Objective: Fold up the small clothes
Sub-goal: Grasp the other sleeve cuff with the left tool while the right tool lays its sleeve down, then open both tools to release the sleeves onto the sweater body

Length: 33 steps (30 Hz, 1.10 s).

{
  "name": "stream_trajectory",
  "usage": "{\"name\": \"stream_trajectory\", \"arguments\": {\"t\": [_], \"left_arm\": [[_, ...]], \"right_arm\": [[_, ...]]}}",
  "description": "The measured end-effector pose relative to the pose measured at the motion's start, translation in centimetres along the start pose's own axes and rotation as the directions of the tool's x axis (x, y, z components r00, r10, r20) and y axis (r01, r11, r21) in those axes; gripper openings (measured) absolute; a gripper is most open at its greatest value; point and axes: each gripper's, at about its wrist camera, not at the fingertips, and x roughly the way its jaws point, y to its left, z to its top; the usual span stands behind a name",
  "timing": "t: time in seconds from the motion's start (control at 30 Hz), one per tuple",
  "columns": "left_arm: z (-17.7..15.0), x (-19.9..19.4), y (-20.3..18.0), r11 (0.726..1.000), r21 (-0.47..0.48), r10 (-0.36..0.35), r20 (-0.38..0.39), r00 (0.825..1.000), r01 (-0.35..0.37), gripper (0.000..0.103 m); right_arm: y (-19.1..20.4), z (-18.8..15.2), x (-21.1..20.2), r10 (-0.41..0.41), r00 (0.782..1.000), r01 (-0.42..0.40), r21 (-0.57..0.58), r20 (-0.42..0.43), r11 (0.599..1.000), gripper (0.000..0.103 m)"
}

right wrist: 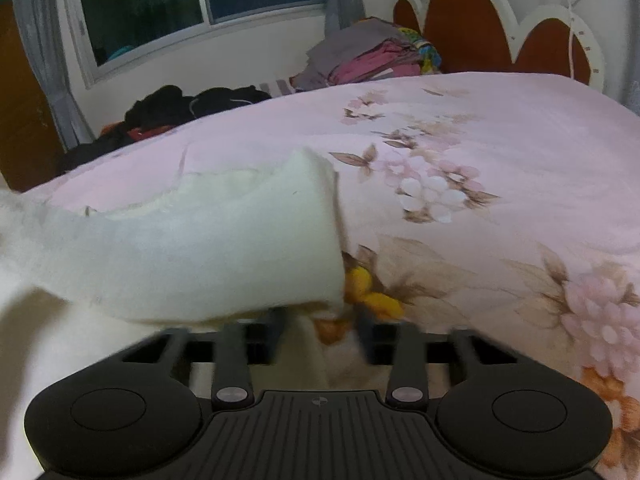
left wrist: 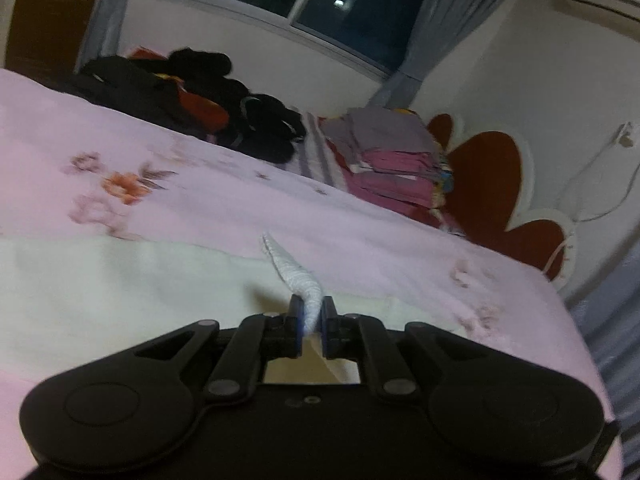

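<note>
A small cream-white garment point(right wrist: 208, 248) lies on the pink floral bedcover point(right wrist: 500, 140), one part lifted into a raised fold. In the left wrist view the same garment point(left wrist: 120, 280) spreads flat to the left, and a twisted white edge of it point(left wrist: 296, 272) rises up into my left gripper point(left wrist: 311, 316). That gripper is shut on the edge. My right gripper point(right wrist: 320, 320) sits low at the garment's near right corner. Its fingers point(right wrist: 276, 332) stand apart and blurred, with a strip of cloth between them and the raised fold draped over their tips.
A stack of folded grey and pink clothes point(left wrist: 392, 152) point(right wrist: 368, 56) sits by the red and white headboard point(left wrist: 492, 176). A heap of dark clothes point(left wrist: 192, 92) point(right wrist: 192, 104) lies along the far side under the window. The bedcover point(left wrist: 240, 200) drops off at the right.
</note>
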Motion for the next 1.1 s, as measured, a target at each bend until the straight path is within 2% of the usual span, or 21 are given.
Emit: {"name": "stream_trajectory", "arguments": {"t": [0.17, 0.3, 0.4, 0.43, 0.53, 0.6, 0.63, 0.67, 0.7, 0.83, 0.97, 1.1], "left_arm": [[-1.5, 1.3, 2.8, 0.995, -0.027, 0.099, -0.031, 0.995, -0.099, 0.008], [-3.1, 2.8, 4.3, 0.988, -0.012, 0.151, -0.066, 0.986, -0.152, 0.008], [-3.8, 3.4, 4.9, 0.984, 0.007, 0.175, -0.104, 0.979, -0.176, 0.009], [-4.0, 3.3, 5.1, 0.984, 0.013, 0.179, -0.106, 0.978, -0.179, 0.011], [-4.1, 2.4, 4.7, 0.974, 0.048, 0.225, -0.069, 0.972, -0.222, 0.033], [-3.9, 1.4, 4.6, 0.967, 0.036, 0.251, -0.017, 0.968, -0.251, 0.044], [-3.8, 0.9, 4.4, 0.964, 0.031, 0.262, 0.010, 0.965, -0.262, 0.048], [-3.7, 0.5, 4.1, 0.964, 0.034, 0.262, 0.033, 0.964, -0.263, 0.050], [-3.6, 0.2, 3.7, 0.966, 0.045, 0.253, 0.040, 0.967, -0.255, 0.050], [-3.7, 0.3, 1.7, 0.972, 0.111, 0.204, 0.038, 0.978, -0.207, 0.052], [-4.4, 1.7, 0.3, 0.974, 0.147, 0.171, 0.002, 0.985, -0.169, 0.052], [-5.4, 3.3, 0.5, 0.969, 0.160, 0.196, -0.023, 0.980, -0.190, 0.052]], "right_arm": [[0.2, 0.1, 0.1, -0.005, 1.000, 0.005, 0.009, 0.011, 1.000, 0.008], [-0.3, -0.4, -0.1, -0.035, 0.999, 0.035, 0.012, -0.002, 0.999, 0.008], [-0.8, -0.3, -0.8, -0.017, 1.000, 0.017, 0.018, -0.016, 1.000, 0.008], [-0.9, -0.4, -1.3, -0.013, 1.000, 0.013, 0.018, -0.022, 1.000, 0.008], [-1.5, -0.2, -3.1, -0.004, 1.000, 0.004, 0.033, 0.005, 0.999, 0.009], [-1.8, 0.5, -3.7, 0.001, 1.000, -0.002, 0.033, 0.031, 0.999, 0.016], [-1.9, 1.1, -3.6, 0.005, 0.999, -0.007, 0.037, 0.041, 0.999, 0.032], [-1.9, 1.6, -3.4, 0.008, 0.999, -0.010, 0.043, 0.047, 0.999, 0.053], [-2.0, 2.1, -3.0, 0.011, 0.998, -0.014, 0.051, 0.056, 0.999, 0.056], [-2.0, 4.3, 0.2, 0.052, 0.998, -0.054, 0.079, 0.020, 0.995, 0.056], [-2.1, 6.1, 3.6, 0.067, 0.998, -0.065, 0.117, -0.009, 0.991, 0.056], [-1.8, 7.4, 6.0, 0.063, 0.998, -0.061, 0.113, -0.020, 0.992, 0.053]]}}
